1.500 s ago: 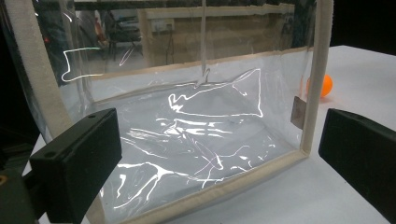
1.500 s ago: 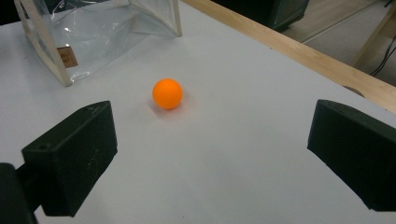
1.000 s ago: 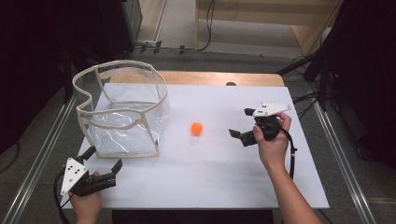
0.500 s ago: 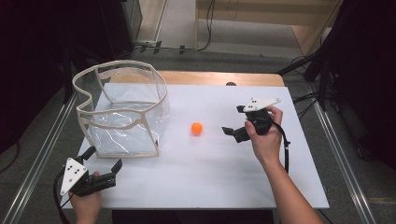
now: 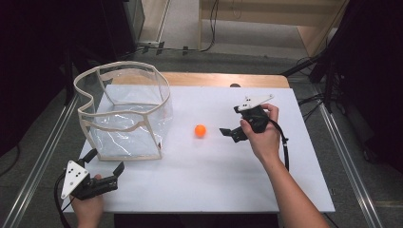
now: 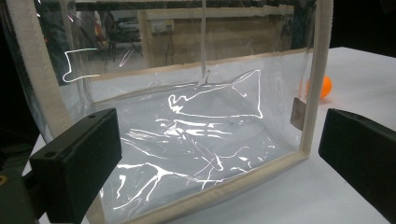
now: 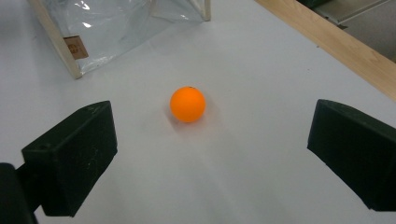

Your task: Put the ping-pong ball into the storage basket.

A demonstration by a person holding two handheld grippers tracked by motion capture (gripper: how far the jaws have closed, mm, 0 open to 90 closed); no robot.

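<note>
A small orange ball (image 5: 200, 130) lies on the white table (image 5: 214, 190), a little right of a clear plastic bag with cream trim (image 5: 124, 111) that stands open at the left. My right gripper (image 5: 230, 121) is just right of the ball, open, its jaws pointing at it. In the right gripper view the ball (image 7: 187, 104) sits ahead between the two spread jaws of that gripper (image 7: 212, 140), untouched. My left gripper (image 5: 105, 161) rests open at the table's front left, facing the bag's near wall (image 6: 187, 130); the ball (image 6: 321, 87) shows past the bag's corner.
A wooden strip (image 5: 214, 78) runs along the table's far edge. Metal rails (image 5: 43, 156) flank both sides. A small tag (image 7: 76, 47) hangs at the bag's lower corner. Bare white surface lies in front of the ball and the bag.
My right gripper has moved left, closing in on the orange ball. The left gripper, the bag and the ball have stayed put.
</note>
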